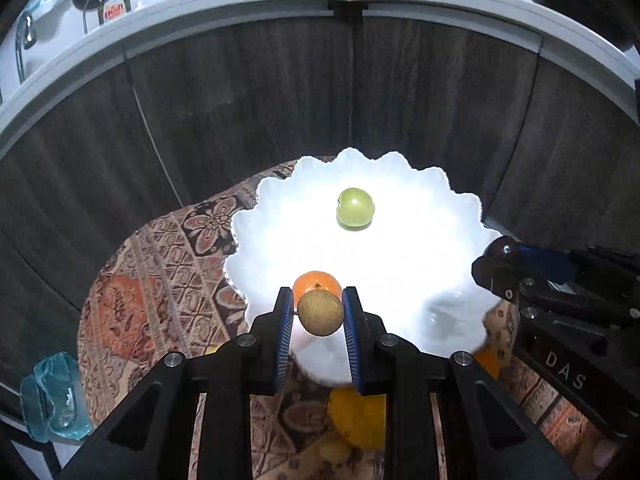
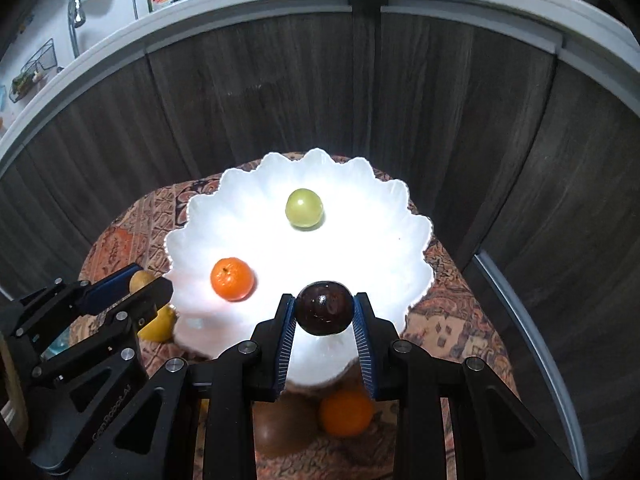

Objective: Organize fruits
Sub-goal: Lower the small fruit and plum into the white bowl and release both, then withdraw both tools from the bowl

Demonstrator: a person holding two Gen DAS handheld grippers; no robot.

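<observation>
A white scalloped bowl (image 1: 420, 280) (image 2: 360, 248) stands on a patterned cloth and holds a green fruit (image 1: 355, 208) (image 2: 304, 208) and a small orange (image 2: 232, 278) (image 1: 316, 280). My left gripper (image 1: 320, 312) is shut on a brown round fruit (image 1: 321, 313) over the bowl's near rim; it also shows in the right wrist view (image 2: 132, 286), where the brown fruit (image 2: 141, 279) peeks out. My right gripper (image 2: 324, 309) is shut on a dark plum (image 2: 324, 308) over the bowl's near edge; it shows in the left wrist view (image 1: 496, 264) with the plum (image 1: 502, 249).
On the patterned cloth (image 1: 160, 280) in front of the bowl lie an orange (image 2: 346, 412), a yellow fruit (image 1: 358, 420) (image 2: 160, 326) and a brown fruit (image 2: 280, 424). A blue glass object (image 1: 52, 396) sits at the left. Dark wood cabinet doors (image 1: 280, 100) stand behind.
</observation>
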